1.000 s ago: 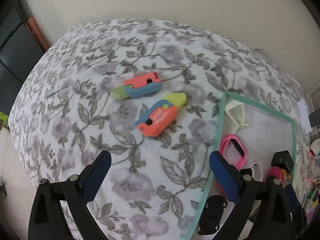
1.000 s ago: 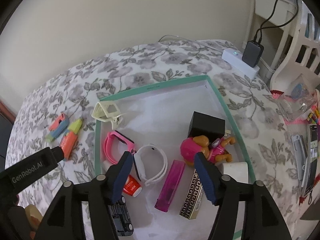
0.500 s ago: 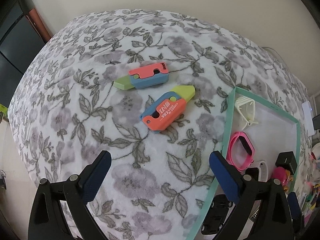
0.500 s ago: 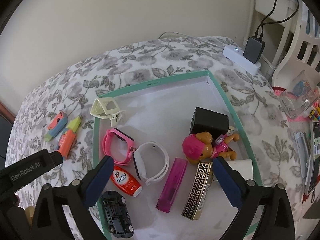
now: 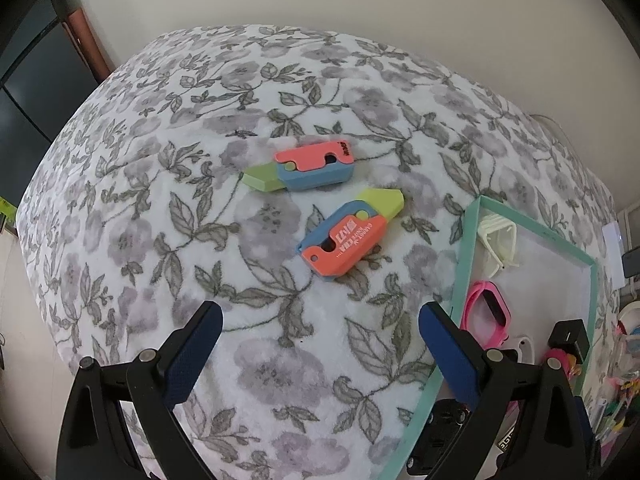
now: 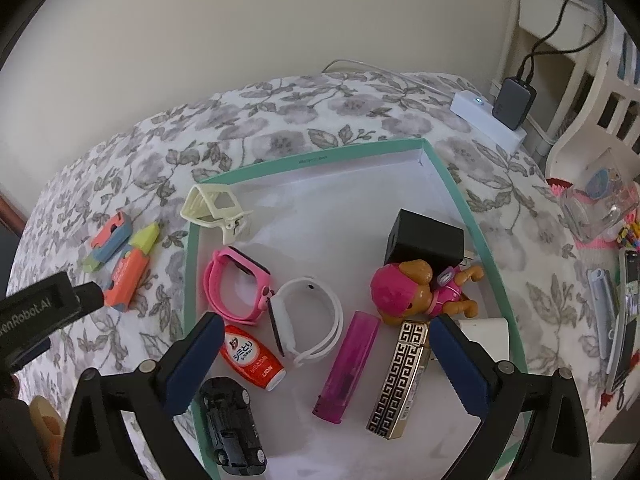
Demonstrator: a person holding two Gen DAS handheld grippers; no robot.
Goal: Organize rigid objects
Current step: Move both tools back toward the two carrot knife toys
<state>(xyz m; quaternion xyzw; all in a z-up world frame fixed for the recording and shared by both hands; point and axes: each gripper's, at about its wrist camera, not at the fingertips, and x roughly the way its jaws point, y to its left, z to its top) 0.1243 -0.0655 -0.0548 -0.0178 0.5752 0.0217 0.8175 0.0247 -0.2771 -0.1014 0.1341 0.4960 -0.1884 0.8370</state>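
Two orange, blue and green toy knives lie on the floral blanket: the nearer one (image 5: 349, 236) and the farther one (image 5: 304, 166). They also show in the right wrist view, the nearer (image 6: 130, 268) and the farther (image 6: 109, 246). My left gripper (image 5: 318, 344) is open and empty, hovering short of the nearer knife. My right gripper (image 6: 324, 354) is open and empty above the green-rimmed tray (image 6: 308, 158). The tray holds a pink watch (image 6: 236, 284), a white watch (image 6: 308, 326), a pink lighter (image 6: 348, 364), a patterned gold lighter (image 6: 400, 376), a toy dog (image 6: 416, 288), a black cube (image 6: 424, 238), a cream clip (image 6: 214, 210), a red tube (image 6: 252, 358) and a black toy car (image 6: 234, 428).
The tray's edge (image 5: 464, 256) lies right of the knives. A white power strip with a dark charger (image 6: 512, 104) sits at the bed's far right corner. Clutter and a white chair (image 6: 600, 120) stand to the right. A wall runs behind the bed.
My right gripper's jaws have opened wide over the tray, uncovering the red tube and toy car. My left gripper view has shifted, with the knives now lower and nearer the centre.
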